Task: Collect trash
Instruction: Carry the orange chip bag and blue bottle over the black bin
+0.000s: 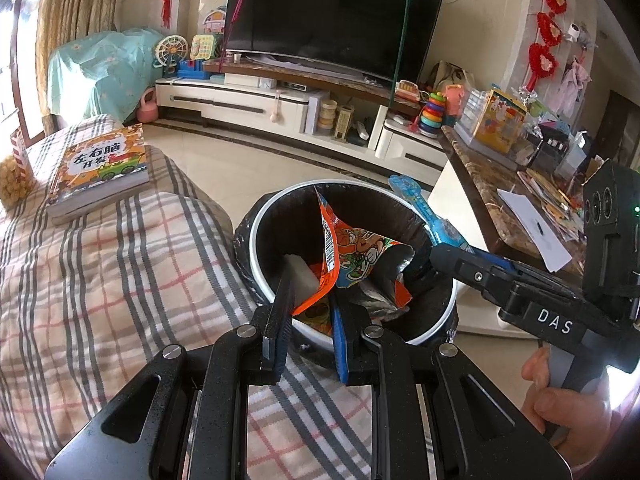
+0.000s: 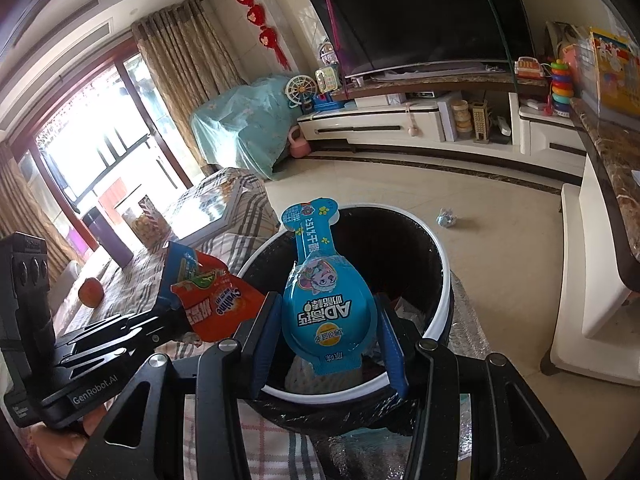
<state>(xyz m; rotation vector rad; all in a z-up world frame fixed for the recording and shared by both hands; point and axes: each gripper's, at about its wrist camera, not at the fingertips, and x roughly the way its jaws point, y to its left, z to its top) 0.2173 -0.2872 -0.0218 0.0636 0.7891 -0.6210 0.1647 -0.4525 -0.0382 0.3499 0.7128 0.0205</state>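
Note:
A round bin with a white rim and black liner stands beside the checked bed; it also shows in the right wrist view. My left gripper is over the bin mouth, shut on an orange snack wrapper, which also shows in the right wrist view. My right gripper is shut on a blue spoon-shaped snack packet held over the bin; that packet shows in the left wrist view too. Several wrappers lie inside the bin.
A picture book lies on the checked bed cover. An orange fruit and a snack jar sit on the bed. A crumpled wrapper lies on the floor. A cluttered marble-topped counter stands right.

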